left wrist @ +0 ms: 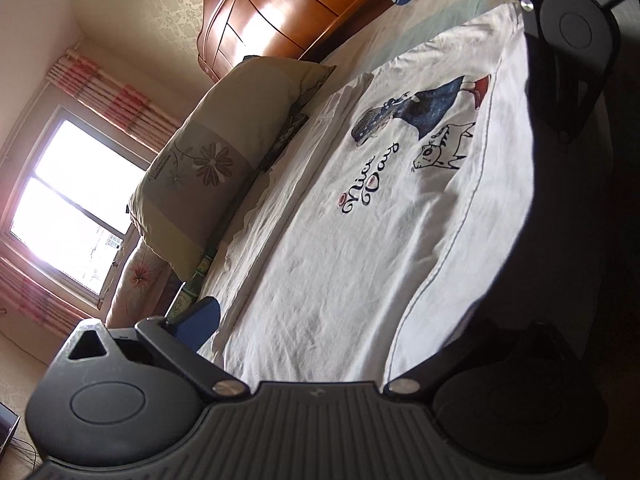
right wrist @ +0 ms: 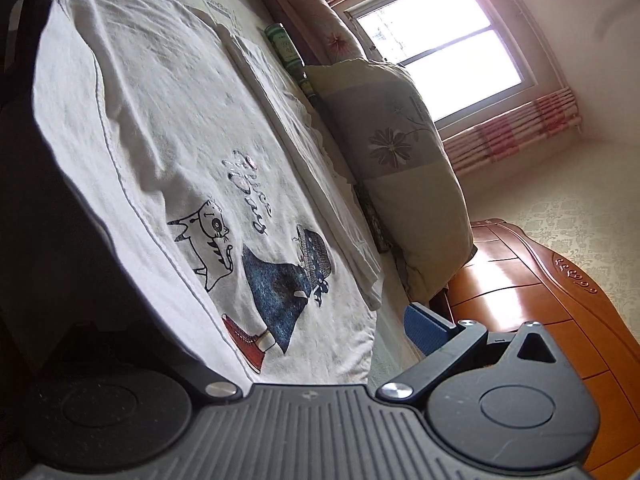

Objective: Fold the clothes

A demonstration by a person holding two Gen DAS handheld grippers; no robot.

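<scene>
A white T-shirt [left wrist: 360,220] with a cat, a girl in a blue dress and script lettering lies flat on the bed. My left gripper [left wrist: 352,320] straddles one end of it, jaws spread wide. Its blue finger [left wrist: 202,316] shows beside the cloth; the other finger is lost in dark shadow at the shirt's near edge. In the right wrist view the same shirt [right wrist: 180,160] fills the middle. My right gripper [right wrist: 260,324] straddles the opposite end by the red shoe print, also spread wide, with one blue finger [right wrist: 424,326] showing. Neither gripper pinches the fabric.
A beige flowered pillow [left wrist: 208,168] lies along the shirt's far side, with green tins [right wrist: 286,46] beside it. A wooden headboard [left wrist: 280,12] stands at the bed's end. A bright window [left wrist: 72,192] with red-striped curtains is behind. The near side is deep shadow.
</scene>
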